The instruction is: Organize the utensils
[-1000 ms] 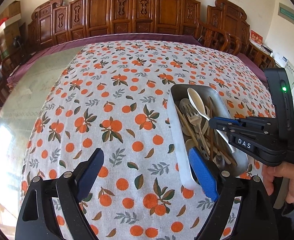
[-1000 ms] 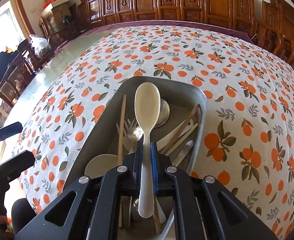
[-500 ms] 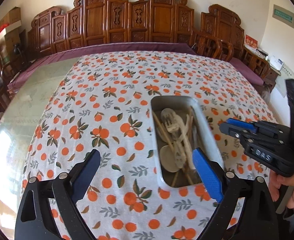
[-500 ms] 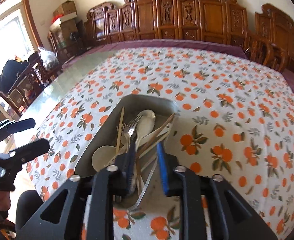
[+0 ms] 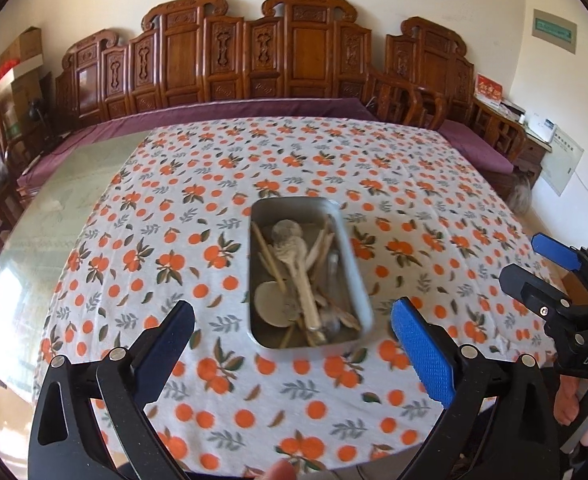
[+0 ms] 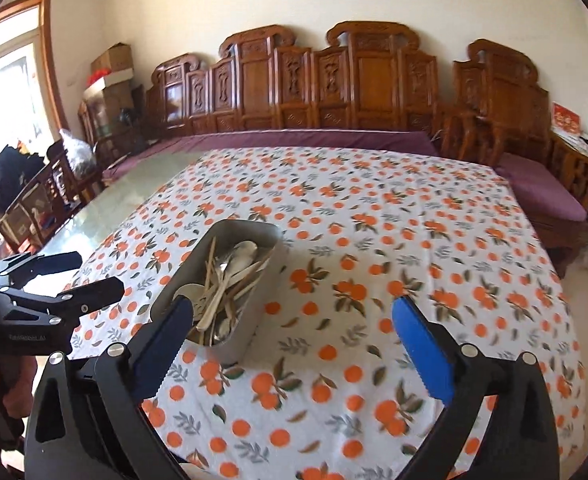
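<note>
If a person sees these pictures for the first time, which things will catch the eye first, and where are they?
The eye goes first to the white tablecloth printed with oranges, which covers most of the table. Near its middle stands a grey metal tray piled with spoons, a fork and chopsticks. Behind the table, a row of carved wooden chairs lines the wall, and both the left gripper and the right gripper hang open and empty in the foreground.
</note>
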The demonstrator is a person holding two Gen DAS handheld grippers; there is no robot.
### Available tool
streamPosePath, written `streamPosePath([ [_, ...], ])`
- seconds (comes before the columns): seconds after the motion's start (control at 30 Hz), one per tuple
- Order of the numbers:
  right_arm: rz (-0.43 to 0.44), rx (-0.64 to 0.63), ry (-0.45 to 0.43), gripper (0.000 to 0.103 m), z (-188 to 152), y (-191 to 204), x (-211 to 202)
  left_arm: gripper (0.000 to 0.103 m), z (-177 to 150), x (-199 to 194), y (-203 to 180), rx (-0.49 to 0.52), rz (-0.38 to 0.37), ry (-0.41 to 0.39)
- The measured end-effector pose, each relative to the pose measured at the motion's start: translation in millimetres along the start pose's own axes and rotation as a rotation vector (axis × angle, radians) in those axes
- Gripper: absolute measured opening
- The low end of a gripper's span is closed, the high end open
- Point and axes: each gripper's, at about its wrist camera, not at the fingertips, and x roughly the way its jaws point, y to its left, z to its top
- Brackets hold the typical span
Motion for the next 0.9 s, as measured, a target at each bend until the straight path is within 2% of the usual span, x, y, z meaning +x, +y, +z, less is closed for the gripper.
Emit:
streamPosePath([
  [0.23, -0.035, 0.02, -0.048, 0.1, -6.1, -11.2, -37.0, 0.095, 0.2, -32.6, -27.1, 0.005, -0.054, -0.06],
  [0.57, -0.056, 0.034, -0.119, 0.1, 2.1, -16.9, -75.5, 0.095, 7.1, -75.6, -44.6, 0.019, -0.01, -0.127],
  [0.9, -0.054, 0.016, -0.244, 0.1, 15.3, -8.4, -126.7, 0.095, 14.3, -122.9, -54.9, 0.035, 0.029, -0.233],
])
